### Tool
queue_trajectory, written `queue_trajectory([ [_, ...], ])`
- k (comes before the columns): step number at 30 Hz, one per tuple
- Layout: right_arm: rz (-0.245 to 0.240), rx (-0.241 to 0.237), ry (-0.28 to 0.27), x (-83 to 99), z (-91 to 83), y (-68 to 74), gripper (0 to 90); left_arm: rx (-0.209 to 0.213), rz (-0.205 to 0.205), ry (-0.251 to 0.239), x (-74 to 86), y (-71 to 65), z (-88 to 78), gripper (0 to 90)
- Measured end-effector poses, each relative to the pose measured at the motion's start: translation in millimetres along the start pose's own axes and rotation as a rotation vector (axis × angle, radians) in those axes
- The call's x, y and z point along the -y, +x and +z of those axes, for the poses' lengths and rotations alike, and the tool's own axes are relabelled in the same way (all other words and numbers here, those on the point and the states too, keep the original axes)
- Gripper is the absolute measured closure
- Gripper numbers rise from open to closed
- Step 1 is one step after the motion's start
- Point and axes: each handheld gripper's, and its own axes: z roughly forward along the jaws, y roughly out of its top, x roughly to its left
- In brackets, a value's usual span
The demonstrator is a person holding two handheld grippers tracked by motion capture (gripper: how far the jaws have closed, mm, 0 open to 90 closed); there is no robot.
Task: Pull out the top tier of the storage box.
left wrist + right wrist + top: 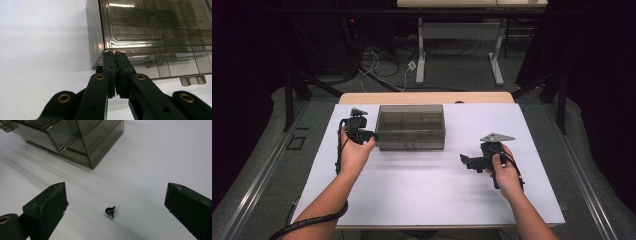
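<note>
A smoky clear plastic organiser box with inner compartments stands at the back middle of the white table. My left gripper is at the box's left front corner. In the left gripper view its jaws are pressed together, and the left gripper tips touch the lower corner of the box, with nothing visible between them. My right gripper rests low over the table to the right, pointing left, open. In the right gripper view a tiny black part lies on the table between the wide jaws of the right gripper.
The white table top stretches wide in front of the box. The box lies beyond the right gripper, up and to the left in its view. Behind the table are cables and another table's legs on the floor.
</note>
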Motion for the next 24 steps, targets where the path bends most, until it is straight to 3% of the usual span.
queue_trajectory([
  [6,-0.003,0.006,0.005,0.0,-0.5,-0.6,3.9,0.011,-0.016,0.0,1.2,0.7,-1.1,88.1],
  [24,0.003,0.002,0.002,0.0,-0.6,-0.1,4.0,0.027,0.006,0.014,11.4,-0.8,-8.4,88.0],
])
